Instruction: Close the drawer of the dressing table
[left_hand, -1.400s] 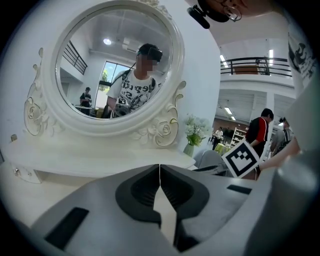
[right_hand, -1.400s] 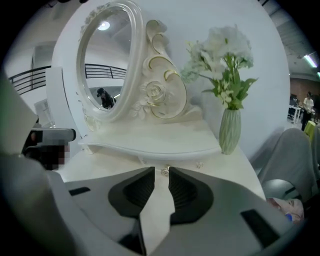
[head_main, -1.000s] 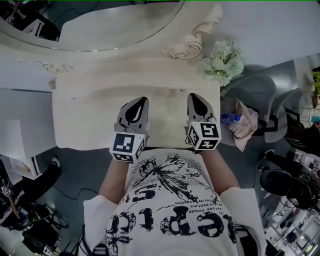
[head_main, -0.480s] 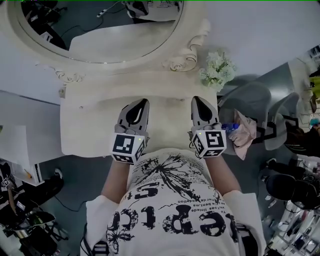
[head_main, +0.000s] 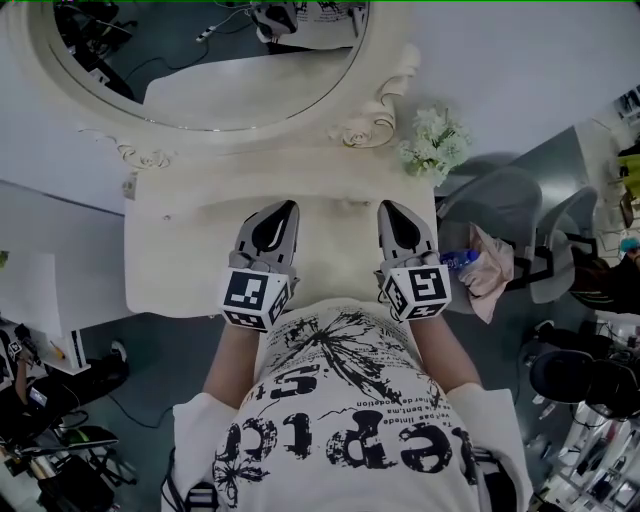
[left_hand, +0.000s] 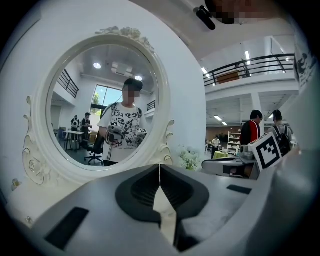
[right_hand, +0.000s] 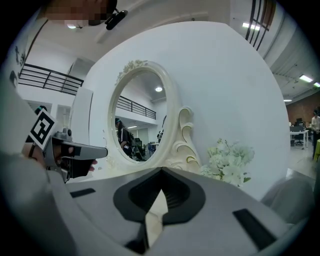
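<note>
The cream dressing table (head_main: 170, 265) stands under its oval mirror (head_main: 200, 60). No drawer front shows in any view; the table's front edge lies under my grippers and the person's body. My left gripper (head_main: 283, 208) and right gripper (head_main: 388, 207) hover side by side over the front middle of the table top, pointing at the mirror. Both are shut, with nothing between the jaws. In the left gripper view the left gripper (left_hand: 159, 167) faces the mirror (left_hand: 107, 110). In the right gripper view the right gripper (right_hand: 161, 172) points at the mirror frame (right_hand: 182, 130).
White flowers (head_main: 435, 140) stand at the table's back right corner. A grey chair (head_main: 505, 190) with a pink cloth (head_main: 492, 262) and a bottle sits to the right. Cluttered floor and equipment surround the table on the left and right.
Both grippers have lifted a little above the table top, still side by side. The head view has shifted and shows more of the mirror.
</note>
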